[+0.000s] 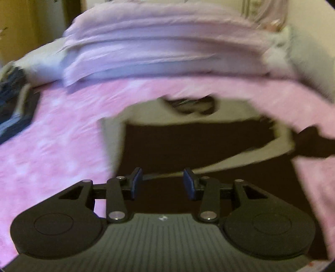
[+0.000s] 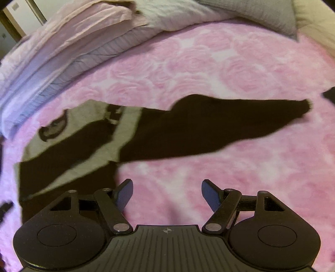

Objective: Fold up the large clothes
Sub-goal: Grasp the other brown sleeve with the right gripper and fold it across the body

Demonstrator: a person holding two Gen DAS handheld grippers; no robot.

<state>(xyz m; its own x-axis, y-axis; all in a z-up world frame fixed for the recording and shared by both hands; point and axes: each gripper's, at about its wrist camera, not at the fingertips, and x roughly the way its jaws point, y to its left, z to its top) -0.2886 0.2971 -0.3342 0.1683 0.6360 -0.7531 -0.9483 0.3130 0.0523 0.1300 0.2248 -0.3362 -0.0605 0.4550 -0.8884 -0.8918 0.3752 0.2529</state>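
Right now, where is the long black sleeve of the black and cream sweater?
In the right wrist view the black sleeve stretches rightward from the black and cream sweater across the pink rose-patterned blanket, beyond the open right gripper.

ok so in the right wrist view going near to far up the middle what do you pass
right gripper, jaws apart with nothing between them → pink rose-patterned blanket → dark sleeve of the sweater → white knit blanket
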